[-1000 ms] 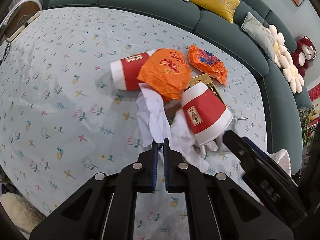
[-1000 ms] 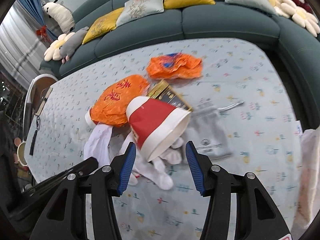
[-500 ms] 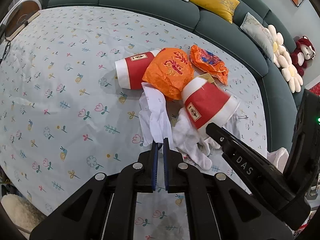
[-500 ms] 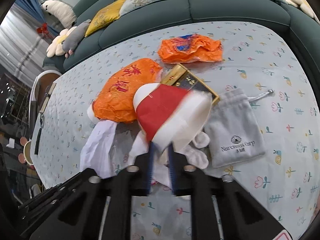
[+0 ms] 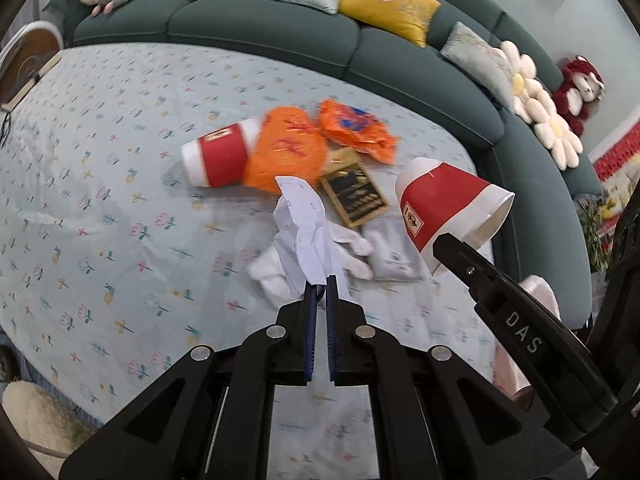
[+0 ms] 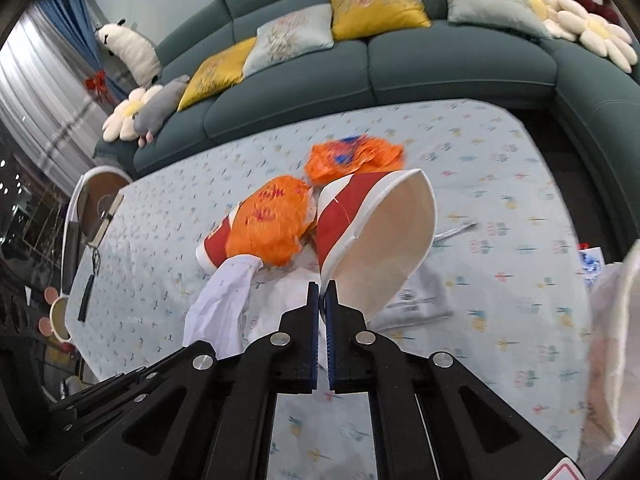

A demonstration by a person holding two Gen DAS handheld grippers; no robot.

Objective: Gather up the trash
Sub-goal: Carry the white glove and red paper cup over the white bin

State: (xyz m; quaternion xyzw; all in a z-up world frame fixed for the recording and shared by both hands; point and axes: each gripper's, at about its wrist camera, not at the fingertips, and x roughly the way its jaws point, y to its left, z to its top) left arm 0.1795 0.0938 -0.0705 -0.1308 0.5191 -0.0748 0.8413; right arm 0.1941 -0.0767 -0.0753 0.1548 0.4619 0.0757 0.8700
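My left gripper (image 5: 320, 280) is shut on a crumpled white paper (image 5: 302, 232) and holds it above the table; the paper also shows in the right wrist view (image 6: 222, 304). My right gripper (image 6: 321, 286) is shut on the rim of a red and white paper cup (image 6: 368, 236), lifted off the table; the cup shows at the right in the left wrist view (image 5: 448, 204). On the floral tablecloth (image 5: 100, 200) lie a second red cup (image 5: 218, 156), two orange wrappers (image 5: 286, 152) (image 5: 356, 128), a black and gold box (image 5: 356, 192), white tissues (image 5: 352, 248) and a grey pouch (image 5: 394, 260).
A dark green sofa (image 5: 256, 28) with yellow and grey cushions curves round the far and right sides of the table. A pale bag (image 6: 612, 340) hangs at the right edge of the right wrist view. A chair (image 6: 92, 208) stands at the table's left end.
My right gripper has closed on the red cup's rim and lifted it up and to the right. My left gripper has raised the white paper off the pile.
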